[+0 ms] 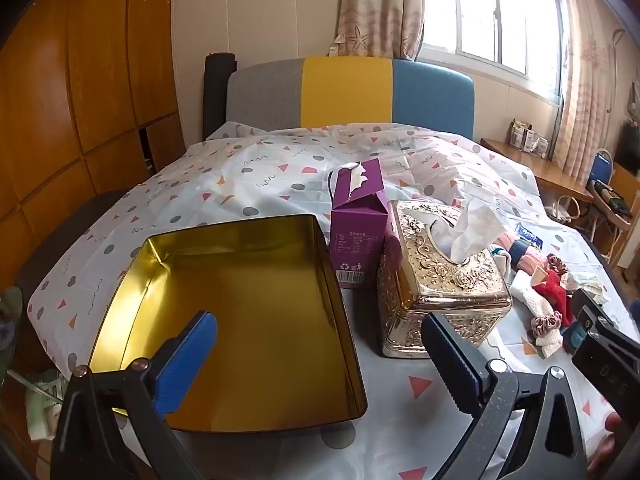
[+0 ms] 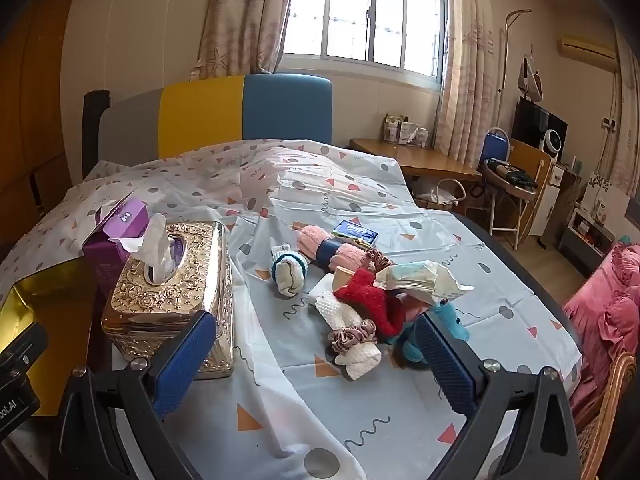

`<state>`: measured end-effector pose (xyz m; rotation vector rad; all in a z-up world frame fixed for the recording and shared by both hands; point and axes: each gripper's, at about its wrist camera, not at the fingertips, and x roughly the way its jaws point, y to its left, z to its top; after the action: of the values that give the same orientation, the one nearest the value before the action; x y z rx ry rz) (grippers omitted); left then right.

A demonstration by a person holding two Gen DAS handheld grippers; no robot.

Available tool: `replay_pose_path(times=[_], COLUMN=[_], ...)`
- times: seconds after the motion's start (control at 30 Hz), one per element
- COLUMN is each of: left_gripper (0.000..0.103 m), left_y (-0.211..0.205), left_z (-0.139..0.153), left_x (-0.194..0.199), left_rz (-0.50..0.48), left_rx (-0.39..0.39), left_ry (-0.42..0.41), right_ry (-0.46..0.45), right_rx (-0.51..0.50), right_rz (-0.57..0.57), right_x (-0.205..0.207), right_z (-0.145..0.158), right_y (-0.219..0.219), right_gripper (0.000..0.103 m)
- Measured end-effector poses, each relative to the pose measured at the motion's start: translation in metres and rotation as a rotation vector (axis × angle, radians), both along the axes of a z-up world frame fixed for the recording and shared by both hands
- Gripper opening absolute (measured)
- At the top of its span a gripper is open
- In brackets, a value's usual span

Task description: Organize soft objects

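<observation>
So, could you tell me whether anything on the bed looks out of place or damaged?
Yes: the purple carton behind the gold tissue box has a roughly torn-open top. The soft items, among them a red sock and a pink scrunchie, lie in a loose heap on the sheet, while the gold tin holds nothing.

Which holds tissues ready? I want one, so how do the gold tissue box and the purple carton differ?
The gold tissue box is embossed metal-look and lies low and long; the purple carton is plain card and stands taller. A tissue sticks up from the gold box's oval slot, while the carton's top is torn open with only white scraps showing. Both stand side by side on the patterned sheet.
</observation>
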<state>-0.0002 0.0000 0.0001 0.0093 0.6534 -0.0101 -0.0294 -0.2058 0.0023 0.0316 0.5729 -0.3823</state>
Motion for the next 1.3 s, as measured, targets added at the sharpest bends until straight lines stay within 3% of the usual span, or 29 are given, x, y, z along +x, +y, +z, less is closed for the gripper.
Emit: replay_pose_path(times=[1.3], left_gripper=[0.103], left_y=[0.0019], left_z=[0.0017], left_x=[-0.0027], left_rz=[-0.002], left_rx=[0.007], left_ry=[0.004], right_ry=[-0.003], right_rx=[0.012], right_rz=[0.008], right_x=[0.0006], right_z=[0.0028], right_y=[0.0022], right_gripper=[0.102])
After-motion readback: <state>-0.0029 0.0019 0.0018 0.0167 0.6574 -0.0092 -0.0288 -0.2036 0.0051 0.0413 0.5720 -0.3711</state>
